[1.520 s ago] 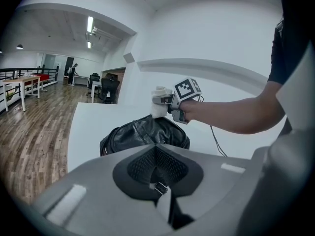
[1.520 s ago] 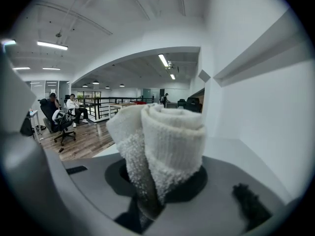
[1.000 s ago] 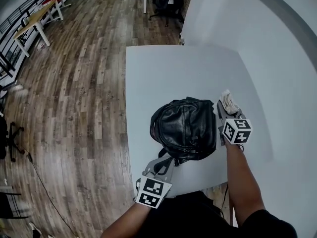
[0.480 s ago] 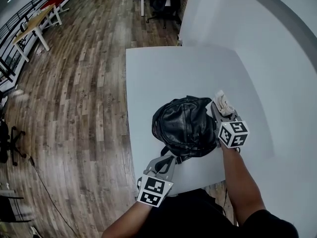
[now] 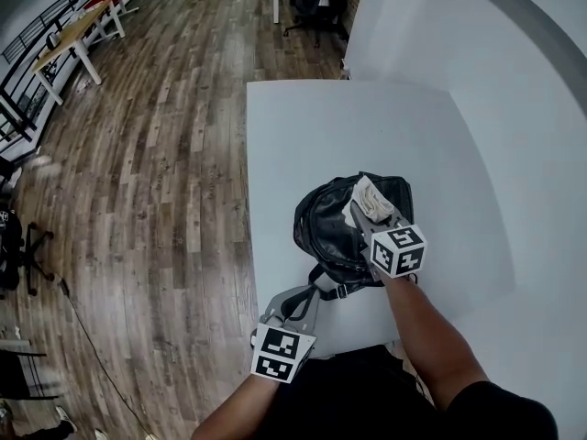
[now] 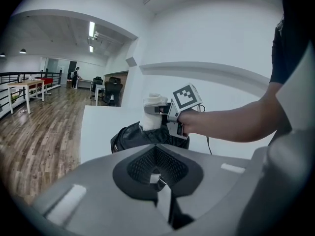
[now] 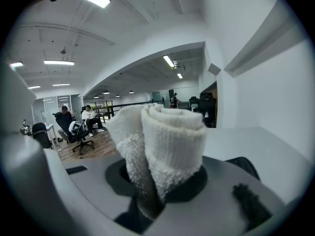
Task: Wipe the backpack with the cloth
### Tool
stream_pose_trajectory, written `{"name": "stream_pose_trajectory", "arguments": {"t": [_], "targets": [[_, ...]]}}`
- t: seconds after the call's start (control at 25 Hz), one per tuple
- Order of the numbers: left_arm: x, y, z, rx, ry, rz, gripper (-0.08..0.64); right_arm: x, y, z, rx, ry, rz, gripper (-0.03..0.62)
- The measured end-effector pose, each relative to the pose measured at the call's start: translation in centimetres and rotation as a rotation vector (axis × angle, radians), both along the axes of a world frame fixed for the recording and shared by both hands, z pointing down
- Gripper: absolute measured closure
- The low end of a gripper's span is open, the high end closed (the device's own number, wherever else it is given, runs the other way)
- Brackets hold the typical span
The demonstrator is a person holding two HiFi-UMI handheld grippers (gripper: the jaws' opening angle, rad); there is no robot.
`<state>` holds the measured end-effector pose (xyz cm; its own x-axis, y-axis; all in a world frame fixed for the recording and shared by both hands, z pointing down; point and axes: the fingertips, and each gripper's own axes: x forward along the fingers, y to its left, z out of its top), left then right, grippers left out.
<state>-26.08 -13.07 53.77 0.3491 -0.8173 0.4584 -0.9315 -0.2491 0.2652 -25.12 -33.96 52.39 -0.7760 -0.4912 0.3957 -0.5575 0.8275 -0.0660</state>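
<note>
A black leather backpack (image 5: 332, 232) lies on the white table (image 5: 303, 126) near its front edge. My right gripper (image 5: 368, 212) is shut on a rolled white cloth (image 5: 371, 198) and holds it over the top right of the backpack. In the right gripper view the cloth (image 7: 162, 141) fills the space between the jaws. My left gripper (image 5: 301, 302) sits at the table's front edge, shut on the backpack's strap (image 6: 158, 180). From the left gripper view the backpack (image 6: 132, 135) lies just ahead, with the cloth (image 6: 153, 113) above it.
A white wall (image 5: 495, 81) runs along the table's right side. Wooden floor (image 5: 138, 172) lies to the left. Office chairs (image 5: 316, 12) stand beyond the table's far end, and a wooden desk (image 5: 78, 35) stands at the far left.
My right gripper has carried the cloth leftward, from beside the backpack's right edge to over its top. The left gripper has stayed on the strap.
</note>
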Motion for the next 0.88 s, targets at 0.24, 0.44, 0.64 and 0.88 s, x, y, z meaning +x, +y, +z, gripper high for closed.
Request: {"name": "stream_pose_trajectory", "arguments": {"t": [0.24, 0.44, 0.64, 0.88], "targets": [[-2.0, 1.0, 0.5, -0.014, 0.001, -0.07, 0.554, -4.4, 2.0, 2.9, -0.048, 0.012, -0.076, 0.506], [-3.1, 1.6, 1.1, -0.029, 0.003, -0.113, 0.554, -6.2, 2.6, 4.9, -0.078, 0.03, -0.11, 0.506], [-4.0, 1.9, 1.3, -0.038, 0.008, -0.134, 0.554, -7.3, 3.0, 6.3, -0.096, 0.049, -0.123, 0.506], [-3.7, 1.2, 1.4, -0.041, 0.016, -0.135, 0.554, -6.7, 2.4, 7.0, -0.097, 0.064, -0.117, 0.506]]}}
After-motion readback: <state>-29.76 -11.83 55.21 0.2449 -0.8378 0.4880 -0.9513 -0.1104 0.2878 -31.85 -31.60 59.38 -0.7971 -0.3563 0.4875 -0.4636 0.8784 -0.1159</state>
